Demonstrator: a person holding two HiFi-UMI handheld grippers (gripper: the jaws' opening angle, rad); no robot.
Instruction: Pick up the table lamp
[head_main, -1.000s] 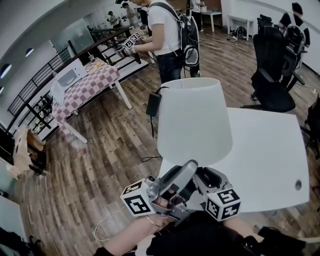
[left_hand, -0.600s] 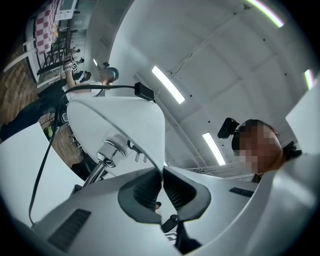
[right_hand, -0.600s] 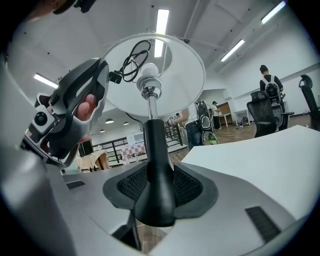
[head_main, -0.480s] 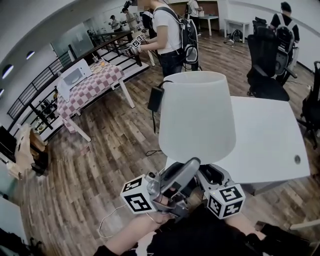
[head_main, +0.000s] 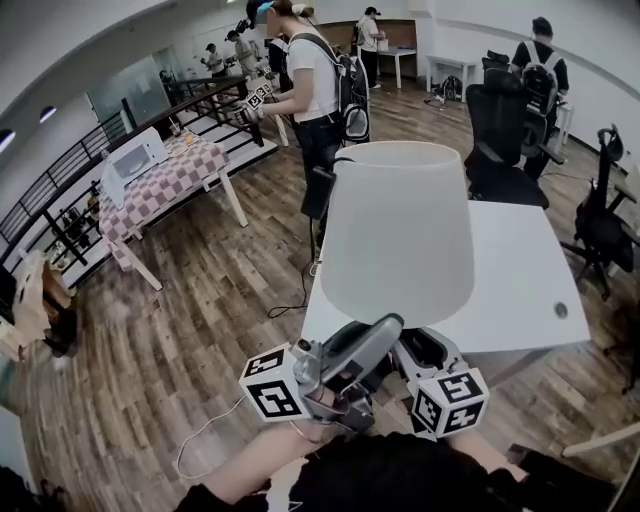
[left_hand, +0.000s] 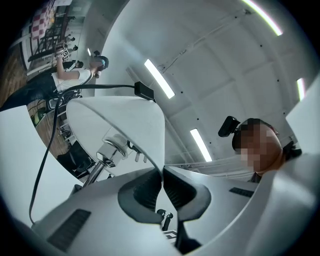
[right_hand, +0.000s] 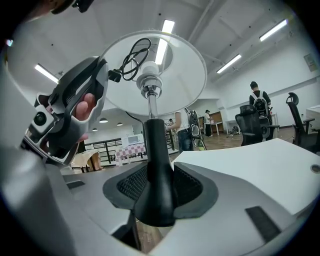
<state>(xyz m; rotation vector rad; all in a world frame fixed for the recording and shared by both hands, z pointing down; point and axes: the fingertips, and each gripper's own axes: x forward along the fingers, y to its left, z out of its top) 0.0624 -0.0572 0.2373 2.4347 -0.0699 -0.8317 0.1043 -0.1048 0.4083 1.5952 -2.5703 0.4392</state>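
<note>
The table lamp hangs in the air, held by both grippers. Its white shade (head_main: 398, 235) fills the middle of the head view, above the white table's near edge. My left gripper (head_main: 388, 325) is shut on the shade's lower rim; in the left gripper view the pads pinch the thin edge of the shade (left_hand: 125, 125) at the left gripper (left_hand: 162, 172). My right gripper (right_hand: 159, 187) is shut on the lamp's black stem (right_hand: 156, 145), just under the shade (right_hand: 165, 65). The lamp's black cord and adapter (head_main: 320, 190) dangle beside the shade.
The white table (head_main: 530, 280) lies behind and to the right of the lamp. A person with a backpack (head_main: 315, 80) stands beyond it. Black office chairs (head_main: 505, 130) are at the back right, a checkered table (head_main: 165, 175) at the left. A white cable (head_main: 215, 430) lies on the wooden floor.
Both grippers have carried the lamp along together, slightly upward, with their grips unchanged. The table and the room have shifted in view, and more of the table's near edge shows.
</note>
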